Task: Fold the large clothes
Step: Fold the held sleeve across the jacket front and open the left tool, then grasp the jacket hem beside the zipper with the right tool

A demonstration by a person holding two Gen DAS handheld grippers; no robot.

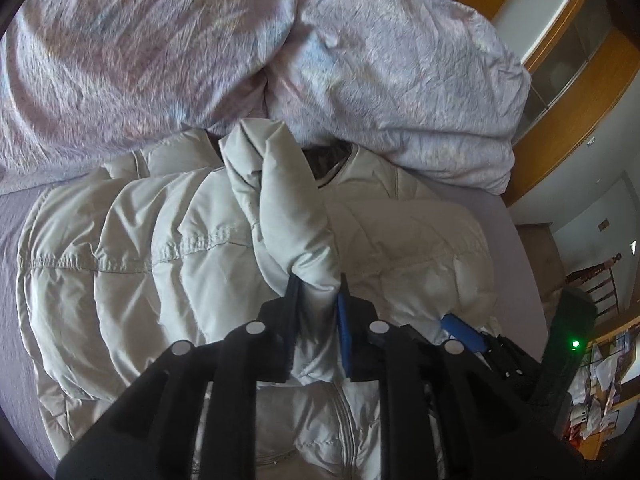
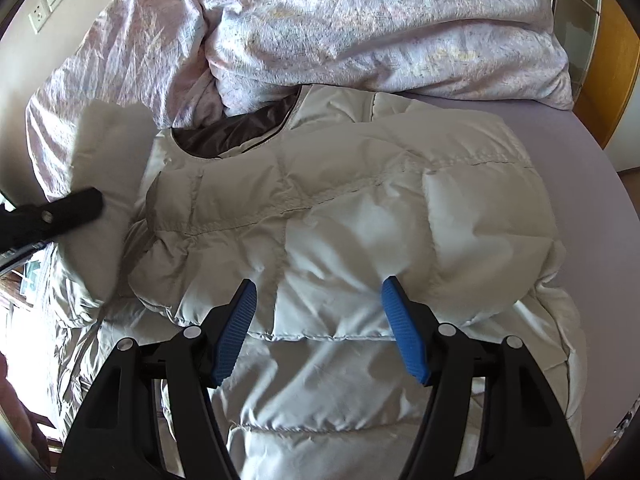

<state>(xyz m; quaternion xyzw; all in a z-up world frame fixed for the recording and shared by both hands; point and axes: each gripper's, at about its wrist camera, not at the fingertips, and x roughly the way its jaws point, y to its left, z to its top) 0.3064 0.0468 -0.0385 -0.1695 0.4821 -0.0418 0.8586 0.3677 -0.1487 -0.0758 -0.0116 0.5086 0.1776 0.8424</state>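
jacket hem (image 2: pixel 320 460) cut off — sleeve (image 2: pixel 108 184) blurred (left)

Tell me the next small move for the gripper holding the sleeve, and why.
Probably carry the sleeve across the jacket chest and lay it flat. The left gripper is shut on it, lifted above the body, while the right gripper hovers open over the front.

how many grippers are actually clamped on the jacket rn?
1. The left gripper is shut on a raised sleeve of the puffer jacket. The right gripper hovers open over the jacket's middle.
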